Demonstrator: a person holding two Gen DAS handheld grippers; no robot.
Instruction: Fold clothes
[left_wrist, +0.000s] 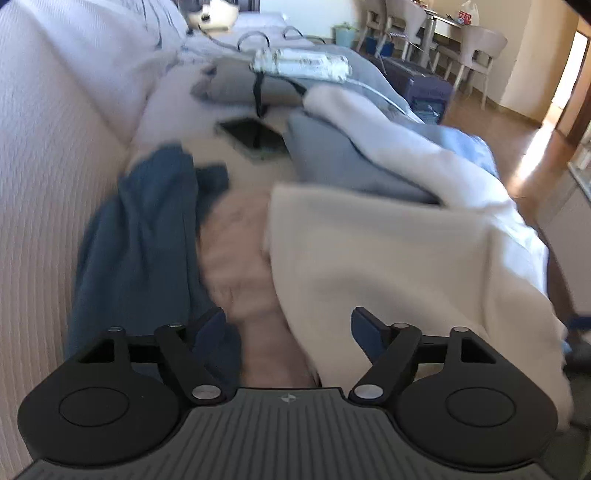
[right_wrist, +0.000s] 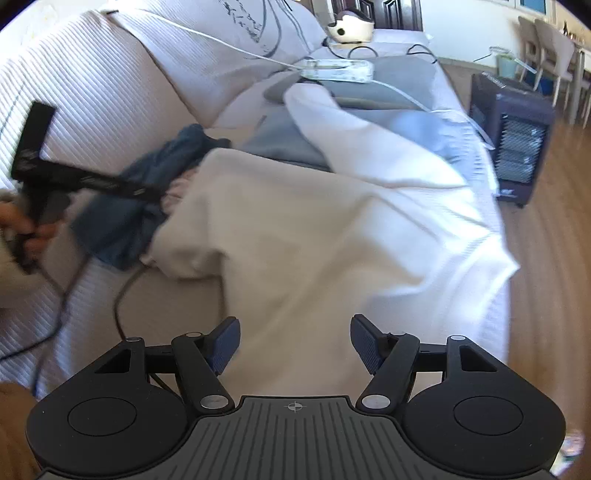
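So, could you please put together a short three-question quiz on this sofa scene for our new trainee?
1. True or false: the left gripper is clamped on the cream garment.
2. Which garment lies nearest the sofa backrest? A) the dark blue garment B) the cream garment C) a red towel
3. Fill in: the flat dark item lying on the seat beyond the clothes is a ____.

Key
1. False: both it and the right gripper stand open with nothing between the pads.
2. A
3. Phone, or a similar flat device; blur hides details.
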